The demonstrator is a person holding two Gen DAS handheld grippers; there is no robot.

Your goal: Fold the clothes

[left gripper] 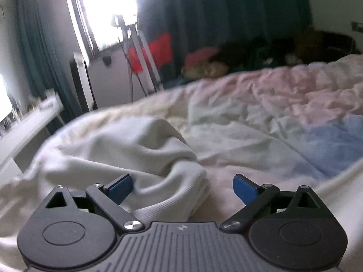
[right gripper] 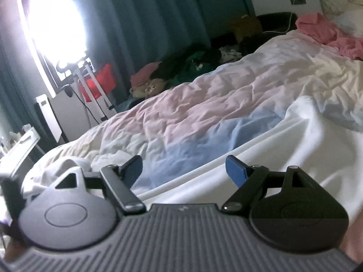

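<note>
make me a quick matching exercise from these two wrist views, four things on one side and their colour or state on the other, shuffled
Things:
1. left gripper
2. white garment
3. pink garment
4. curtains

Colour, place or state:
A. dark teal, hanging beside the bright window
B. crumpled on the far end of the bed
C. open, nothing pinched
D. rumpled on the duvet, just ahead of the blue pads

Pairs: 1-C, 2-D, 3-B, 4-A
</note>
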